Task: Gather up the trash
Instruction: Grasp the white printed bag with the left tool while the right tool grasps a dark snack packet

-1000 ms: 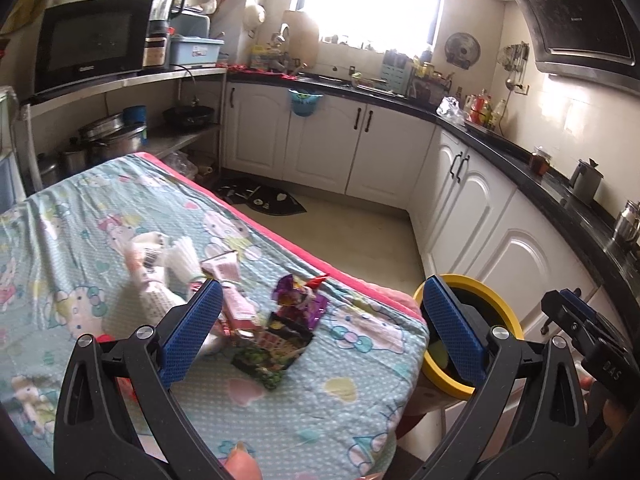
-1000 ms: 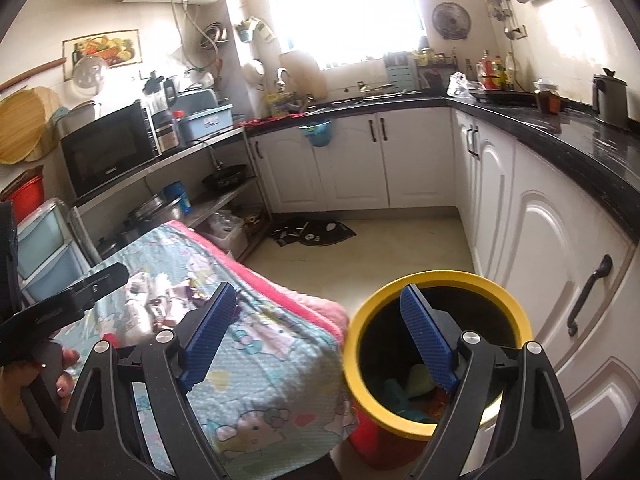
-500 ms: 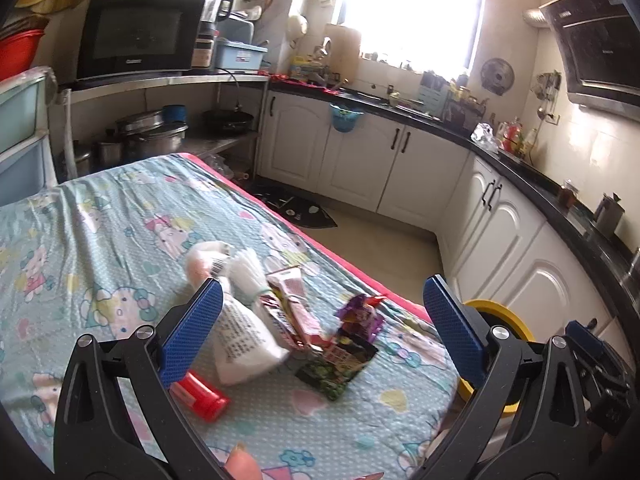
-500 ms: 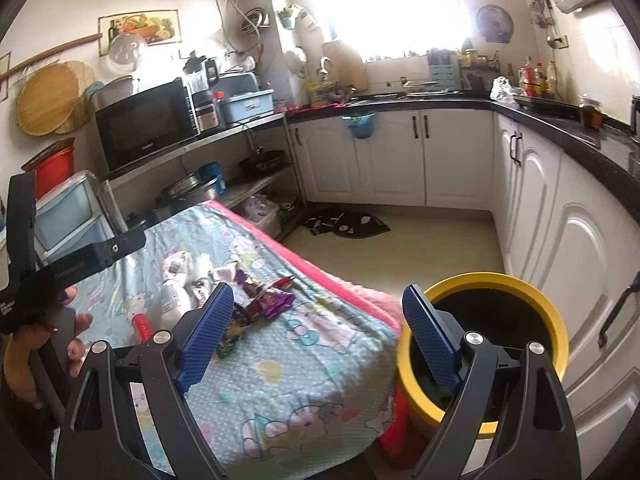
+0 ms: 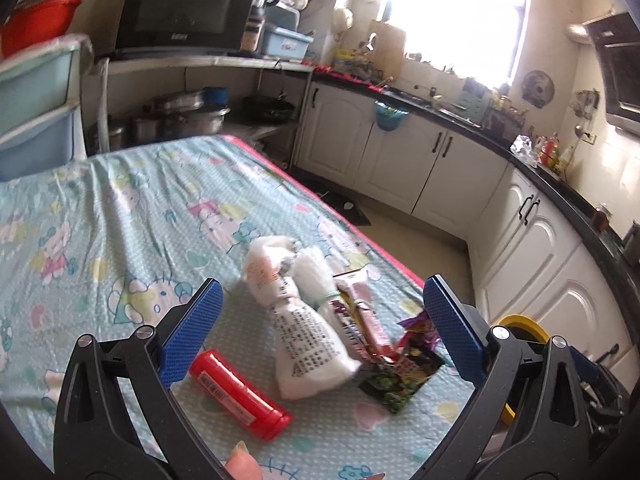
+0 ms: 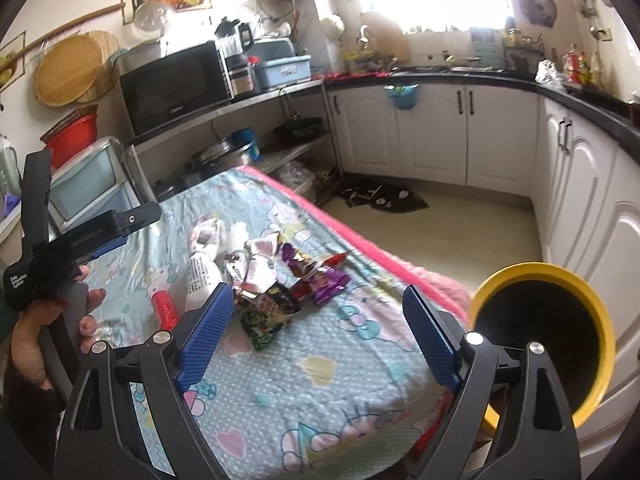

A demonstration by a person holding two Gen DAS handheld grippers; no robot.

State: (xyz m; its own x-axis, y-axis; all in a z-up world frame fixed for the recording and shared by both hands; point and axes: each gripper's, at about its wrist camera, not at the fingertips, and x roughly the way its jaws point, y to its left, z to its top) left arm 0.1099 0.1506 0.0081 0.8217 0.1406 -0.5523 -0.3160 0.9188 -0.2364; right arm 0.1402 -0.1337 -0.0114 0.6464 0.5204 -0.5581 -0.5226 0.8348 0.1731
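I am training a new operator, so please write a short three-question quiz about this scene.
1. True or false: the left gripper holds the red tube.
2. Which lies nearest the yellow bin? A) white bag B) purple wrapper C) red tube
3. The trash lies on a patterned ____.

Key: 1 false, its jaws are open and empty; 2 B; 3 cloth.
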